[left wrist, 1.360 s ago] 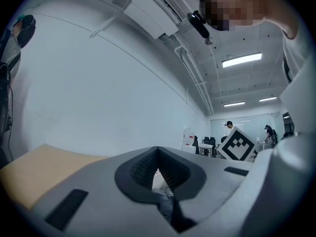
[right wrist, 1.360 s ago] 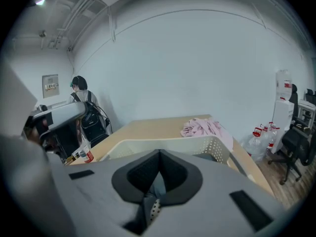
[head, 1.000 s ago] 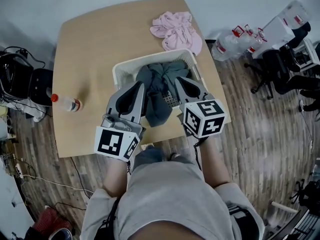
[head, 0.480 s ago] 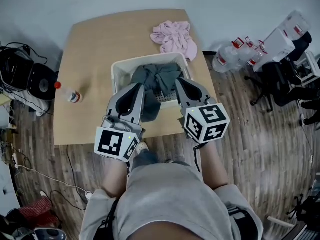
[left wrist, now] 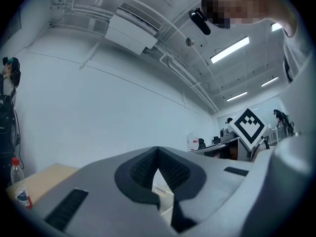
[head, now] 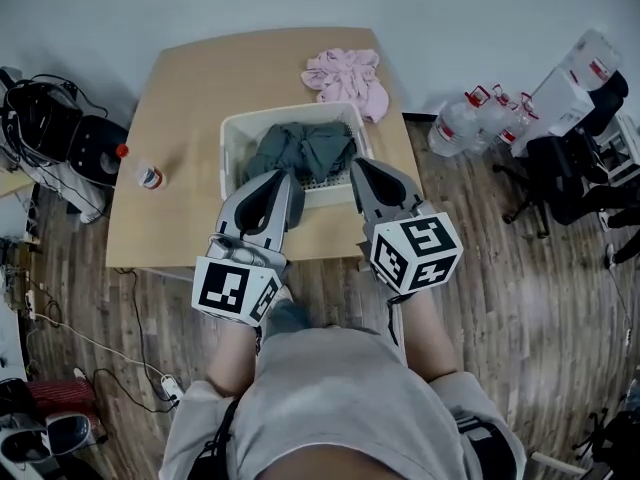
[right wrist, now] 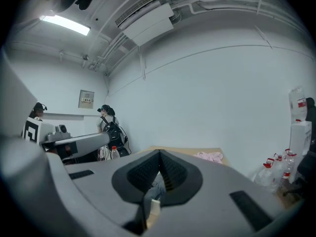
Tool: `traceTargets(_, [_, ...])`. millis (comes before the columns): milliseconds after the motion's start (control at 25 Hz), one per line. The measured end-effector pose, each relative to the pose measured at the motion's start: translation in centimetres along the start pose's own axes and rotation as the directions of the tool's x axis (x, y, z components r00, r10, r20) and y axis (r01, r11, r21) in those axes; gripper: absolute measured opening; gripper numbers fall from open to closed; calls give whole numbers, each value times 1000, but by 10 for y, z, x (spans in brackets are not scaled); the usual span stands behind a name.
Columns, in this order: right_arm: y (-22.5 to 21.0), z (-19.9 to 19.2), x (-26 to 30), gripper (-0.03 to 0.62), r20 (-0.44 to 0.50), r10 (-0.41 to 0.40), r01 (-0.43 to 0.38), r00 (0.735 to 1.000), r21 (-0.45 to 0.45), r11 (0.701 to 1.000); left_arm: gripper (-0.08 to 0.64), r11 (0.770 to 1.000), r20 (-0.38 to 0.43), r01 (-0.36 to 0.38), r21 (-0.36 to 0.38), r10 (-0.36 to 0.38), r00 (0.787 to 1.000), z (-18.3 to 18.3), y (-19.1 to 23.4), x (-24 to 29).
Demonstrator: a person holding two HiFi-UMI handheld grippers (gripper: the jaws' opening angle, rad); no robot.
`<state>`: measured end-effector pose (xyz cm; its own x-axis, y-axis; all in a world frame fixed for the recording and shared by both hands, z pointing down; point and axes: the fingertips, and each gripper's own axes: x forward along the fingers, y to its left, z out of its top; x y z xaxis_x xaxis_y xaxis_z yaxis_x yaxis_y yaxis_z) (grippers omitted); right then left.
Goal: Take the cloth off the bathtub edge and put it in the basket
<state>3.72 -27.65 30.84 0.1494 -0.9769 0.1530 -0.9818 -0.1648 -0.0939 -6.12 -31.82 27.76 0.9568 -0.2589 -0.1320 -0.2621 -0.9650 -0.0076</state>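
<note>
Dark grey-green crumpled cloth [head: 300,151]: bunched heap inside the basket, none hanging over the rim. White perforated rectangular plastic basket [head: 230,153]: upright, on the wooden worktop [head: 180,98], toward its near edge.

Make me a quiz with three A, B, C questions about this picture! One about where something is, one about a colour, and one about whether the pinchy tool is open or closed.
1. Where is the grey cloth?
A on the floor
B in the white basket
C on a shelf

2. What colour is the other cloth, on the table beyond the basket?
A green
B yellow
C pink

3. How are the right tool's jaws?
A shut, holding nothing
B wide open
C shut on the other cloth

Answers:
1 B: the grey cloth is bunched inside the basket's walls.
2 C: the cloth on the wood is pale pink.
3 A: the jaw tips meet in the right gripper view, with nothing pinched.
</note>
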Motion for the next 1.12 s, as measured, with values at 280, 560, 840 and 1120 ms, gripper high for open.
traceTargets(280, [6, 5, -29, 9, 46, 49, -48, 998, -35, 998, 12, 999, 3, -41, 19, 41, 999, 5, -24, -13])
traceTargets(560, [11, 3, -53, 9, 69, 95, -91, 993, -51, 995, 12, 996, 5, -80, 33, 80, 997, 6, -42, -24])
traceTargets(840, [14, -1, -70, 9, 89, 120, -115, 989, -53, 992, 12, 995, -9, -96, 42, 96, 995, 5, -55, -30])
traceTargets(1120, [14, -7, -80, 9, 95, 126, -122, 988, -45, 992, 12, 995, -21, -90, 44, 91, 996, 1, -63, -33])
